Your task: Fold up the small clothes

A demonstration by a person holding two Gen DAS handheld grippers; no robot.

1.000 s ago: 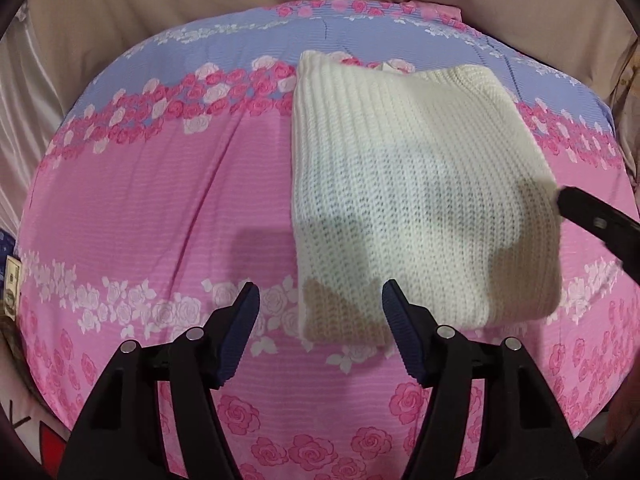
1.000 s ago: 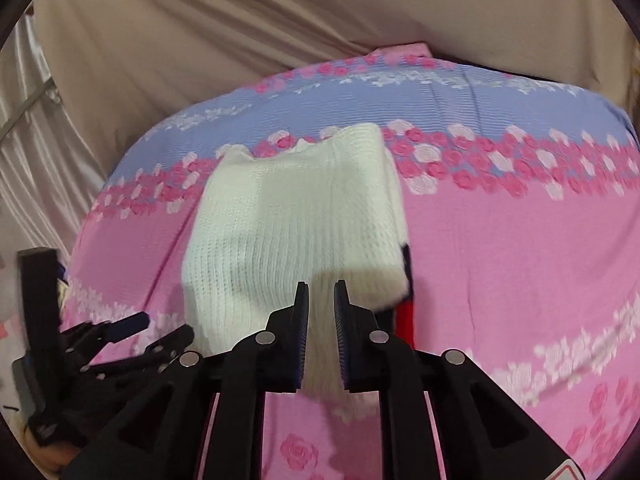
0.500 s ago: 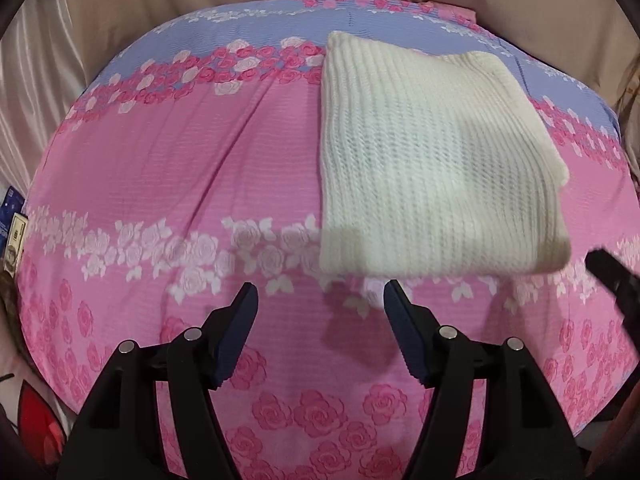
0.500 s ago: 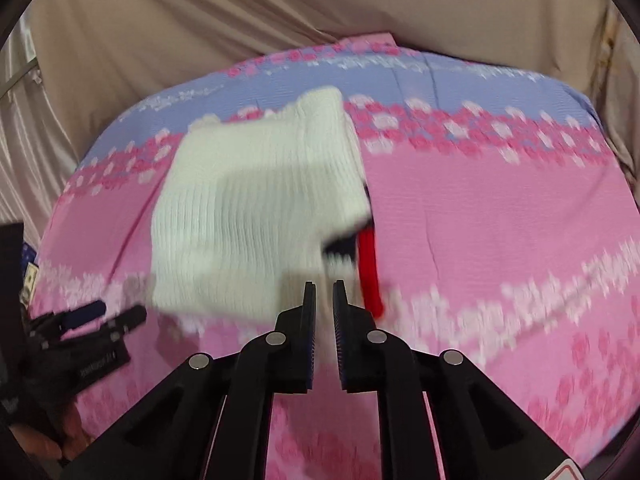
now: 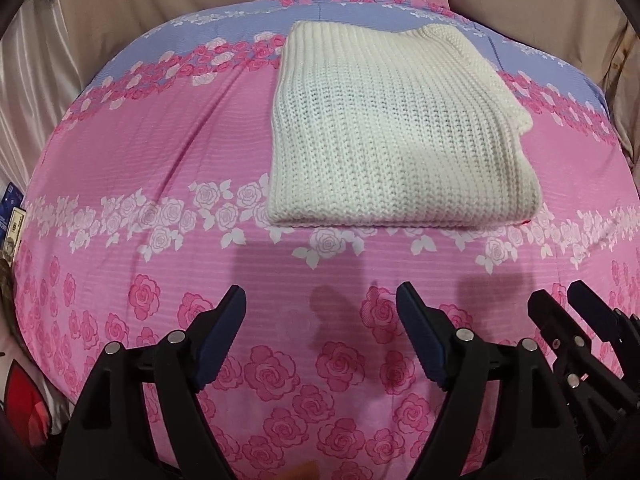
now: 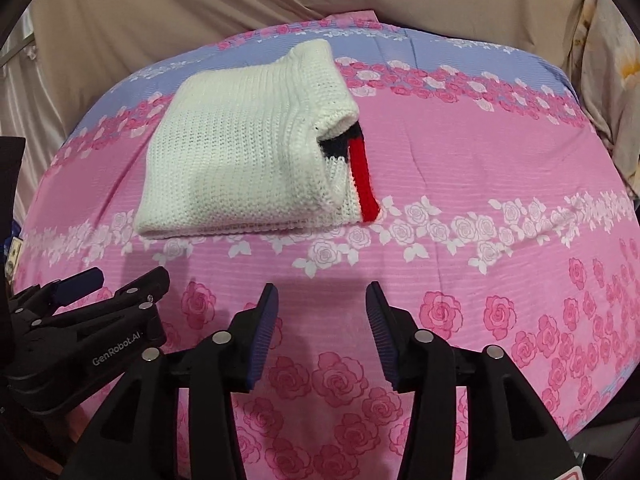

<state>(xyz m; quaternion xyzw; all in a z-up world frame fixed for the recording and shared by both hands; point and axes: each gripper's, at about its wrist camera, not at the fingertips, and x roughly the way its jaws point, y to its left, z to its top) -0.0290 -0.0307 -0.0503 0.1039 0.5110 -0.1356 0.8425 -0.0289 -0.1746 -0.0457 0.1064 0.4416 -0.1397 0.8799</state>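
Lying folded on a rose-print sheet (image 5: 160, 168), a white knit sweater (image 5: 396, 136); left gripper (image 5: 320, 320) and right gripper (image 6: 322, 316) hover nearby, jaws spread wide, empty.

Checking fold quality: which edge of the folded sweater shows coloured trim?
The right edge of the white knit sweater, where a red and navy stripe pokes out; the near, far and left edges show plain white.

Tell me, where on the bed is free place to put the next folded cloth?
The pink sheet lies bare right of the white sweater and bare left of it in the left view. The near strip is crowded by both tongs.
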